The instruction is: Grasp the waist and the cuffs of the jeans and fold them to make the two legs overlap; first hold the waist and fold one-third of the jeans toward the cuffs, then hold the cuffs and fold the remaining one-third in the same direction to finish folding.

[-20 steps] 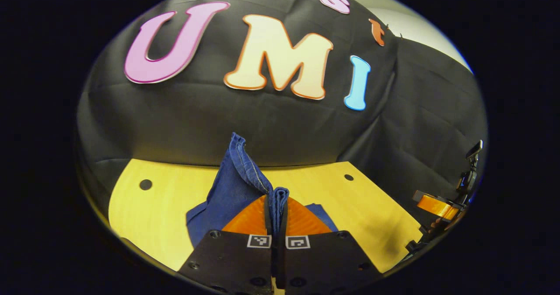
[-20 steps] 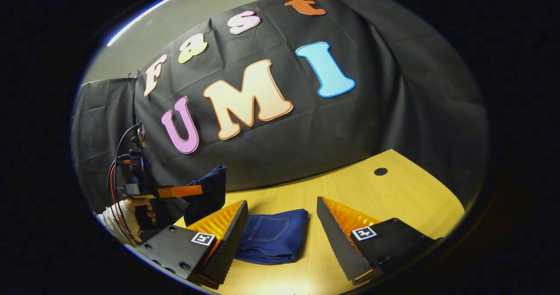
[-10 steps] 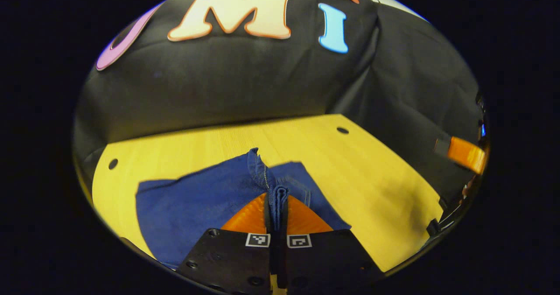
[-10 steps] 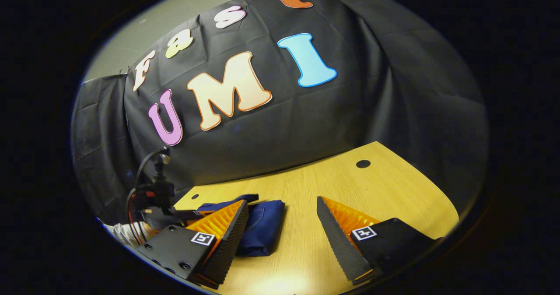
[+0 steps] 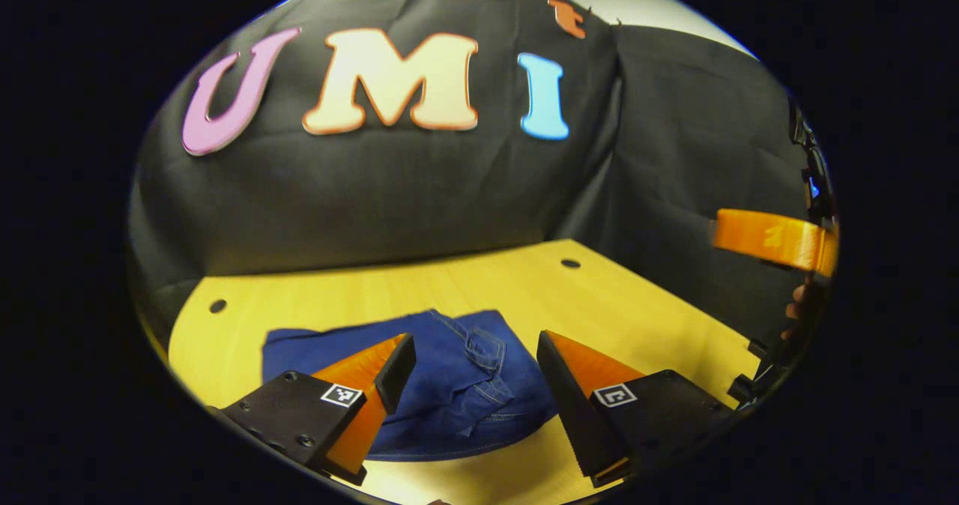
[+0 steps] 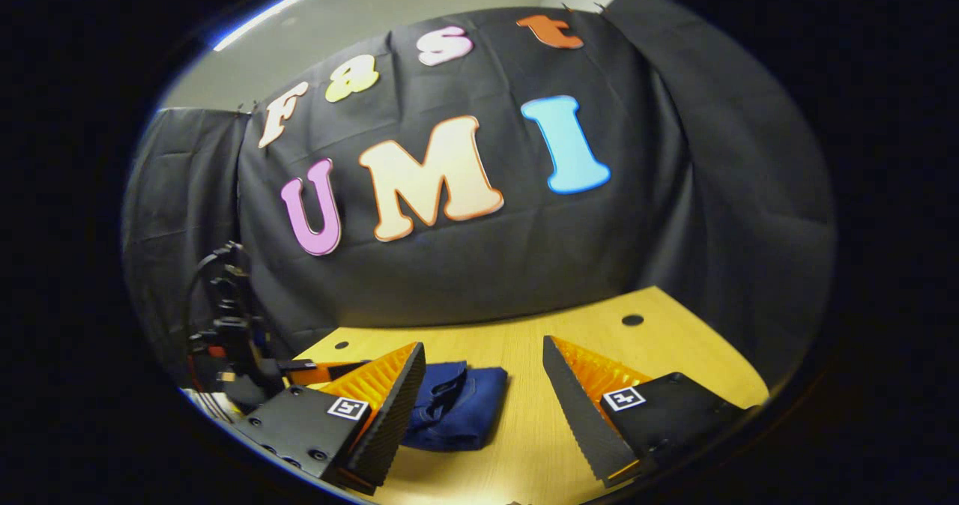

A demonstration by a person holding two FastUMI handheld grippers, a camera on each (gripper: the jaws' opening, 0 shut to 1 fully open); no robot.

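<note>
Finishing final fold: jeans [image 5: 442, 370] bundled on table [image 5: 637, 318], both grippers' jaws wide open, empty; next, judging only tidying needed.

Dark blue jeans [image 5: 449, 374] folded into a compact stack, lying flat on the table. Waist pocket and seams face up.

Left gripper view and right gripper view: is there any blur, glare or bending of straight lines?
Left gripper view: the other gripper's orange part at the right edge is blurred; the table edge bends. Right gripper view: sharp, with a bright glare strip near the bottom of the table; the jeans look dark.
</note>
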